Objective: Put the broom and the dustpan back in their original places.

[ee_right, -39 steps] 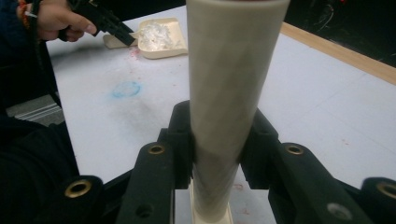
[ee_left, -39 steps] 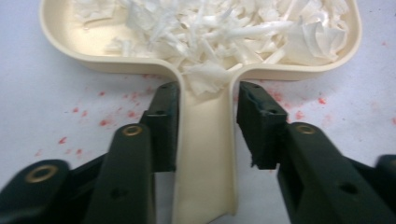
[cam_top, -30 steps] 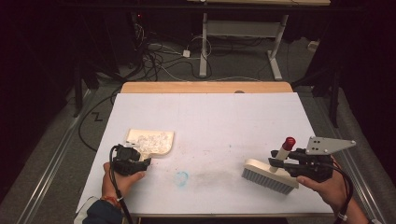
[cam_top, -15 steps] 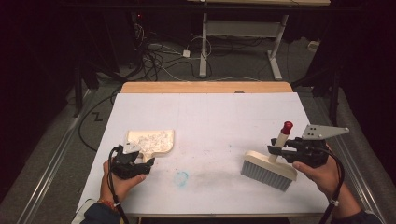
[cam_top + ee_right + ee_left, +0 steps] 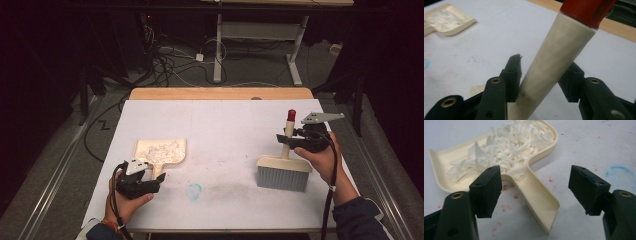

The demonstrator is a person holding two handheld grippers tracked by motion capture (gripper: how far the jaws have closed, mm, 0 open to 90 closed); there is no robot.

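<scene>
My left tongs [image 5: 534, 192] just opened — dustpan [image 5: 499, 162] handle lies free between them | right tongs [image 5: 541, 80] easing apart around the brush [image 5: 283, 167] handle — bristles on the table [image 5: 225, 125]

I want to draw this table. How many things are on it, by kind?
Dustpans: 1
Brushes: 1
Paper-shred piles, in the dustpan: 1
Blue marks on the table: 1
Total: 4
</scene>
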